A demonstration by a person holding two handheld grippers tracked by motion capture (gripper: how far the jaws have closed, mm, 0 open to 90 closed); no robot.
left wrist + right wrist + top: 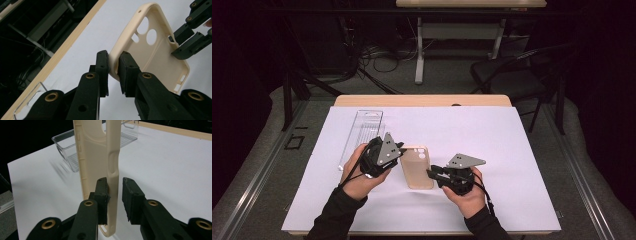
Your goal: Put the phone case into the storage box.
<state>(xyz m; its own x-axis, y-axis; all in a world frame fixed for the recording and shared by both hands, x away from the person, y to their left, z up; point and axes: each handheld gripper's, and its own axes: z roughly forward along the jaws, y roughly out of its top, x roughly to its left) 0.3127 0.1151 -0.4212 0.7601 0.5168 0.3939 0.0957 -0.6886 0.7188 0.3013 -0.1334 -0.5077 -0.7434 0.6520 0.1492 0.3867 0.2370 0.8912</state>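
Beige rubbery phone case sits near the middle of the white surface, between our two hands, open side up, camera cutouts at the far end.

Left hand-held gripper: in the high view we see it at the case's far left corner. In the left gripper view the jaws straddle the case's side wall, one pad outside, one inside; both pads look in contact with the rim, so we read it as pinching the case. Gap between the pads is narrow.

Right hand-held gripper: at the case's right edge, near end. In the right gripper view the case stands edge-on between the jaws. The left pad touches the wall; the right pad stands off with a visible gap. So jaws are parted around the edge, not clamped.

In the left gripper view we also see the right hand-held gripper's jaw tips at the opposite long edge of the case, next to a side-button cutout.

Clear plastic tray lies on the surface to the left, behind the left hand, apart from the case. Right hand is low on the surface near the front edge.
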